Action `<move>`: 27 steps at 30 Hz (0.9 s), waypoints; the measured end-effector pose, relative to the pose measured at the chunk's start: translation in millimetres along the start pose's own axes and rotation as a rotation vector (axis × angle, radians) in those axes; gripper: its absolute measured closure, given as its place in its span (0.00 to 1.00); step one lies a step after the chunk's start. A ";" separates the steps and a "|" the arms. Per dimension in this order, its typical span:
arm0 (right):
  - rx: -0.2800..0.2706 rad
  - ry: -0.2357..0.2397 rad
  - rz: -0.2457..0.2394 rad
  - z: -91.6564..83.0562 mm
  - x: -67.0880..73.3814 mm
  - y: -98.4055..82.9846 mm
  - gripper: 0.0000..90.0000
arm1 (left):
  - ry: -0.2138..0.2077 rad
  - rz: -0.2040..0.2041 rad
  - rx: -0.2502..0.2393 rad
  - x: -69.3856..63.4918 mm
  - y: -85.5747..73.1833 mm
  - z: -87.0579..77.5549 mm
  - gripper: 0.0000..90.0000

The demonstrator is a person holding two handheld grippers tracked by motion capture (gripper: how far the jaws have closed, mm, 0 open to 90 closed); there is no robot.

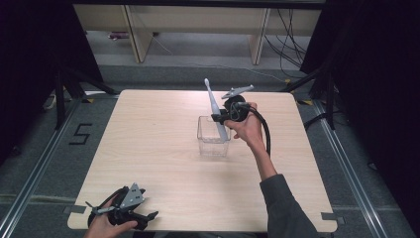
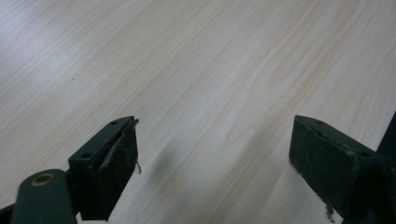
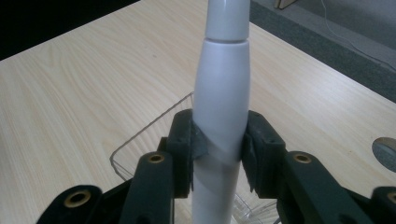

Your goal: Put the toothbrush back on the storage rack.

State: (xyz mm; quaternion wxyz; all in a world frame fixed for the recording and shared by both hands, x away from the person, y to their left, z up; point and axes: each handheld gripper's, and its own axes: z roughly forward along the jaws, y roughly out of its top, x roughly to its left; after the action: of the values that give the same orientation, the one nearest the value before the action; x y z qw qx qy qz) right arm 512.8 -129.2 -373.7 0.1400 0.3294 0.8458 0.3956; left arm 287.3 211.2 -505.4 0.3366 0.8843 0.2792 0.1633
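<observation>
Right gripper view: toothbrush [image 3: 221, 93] head cut off.

Light wooden table [image 1: 163, 148]; grey carpeted floor [image 1: 44, 163] marked with a black numeral 5 [image 1: 79, 134]; pale wooden furniture legs [image 1: 140, 37] beyond; black cables [image 1: 289, 44] trailing; dark curtains [image 1: 29, 59] either side.

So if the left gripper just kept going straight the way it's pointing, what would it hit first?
Most likely the bare table top. The left gripper has its jaws open with nothing between them, angled down at the wood ahead. Nothing else lies in that line as far as its own view shows, though depth is hard to judge.
</observation>
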 end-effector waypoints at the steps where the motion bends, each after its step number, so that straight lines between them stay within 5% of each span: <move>1: 0.008 0.004 0.012 1.4 1.3 -0.4 0.75 | 0.000 0.000 0.000 -0.1 0.0 -0.1 0.17; 11: 0.028 -0.002 -0.008 15.4 1.4 -5.9 0.75 | 0.000 0.000 0.000 -0.1 0.0 -0.1 0.17; 27: 0.149 -0.003 -0.018 36.3 3.2 -14.6 0.75 | 0.000 0.003 0.000 0.0 0.0 -0.2 0.17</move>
State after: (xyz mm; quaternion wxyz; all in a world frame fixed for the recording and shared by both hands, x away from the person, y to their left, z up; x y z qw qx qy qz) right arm 522.0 -113.0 -408.2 0.1201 0.3317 0.8756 0.3300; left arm 287.2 211.3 -505.3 0.3364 0.8848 0.2778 0.1640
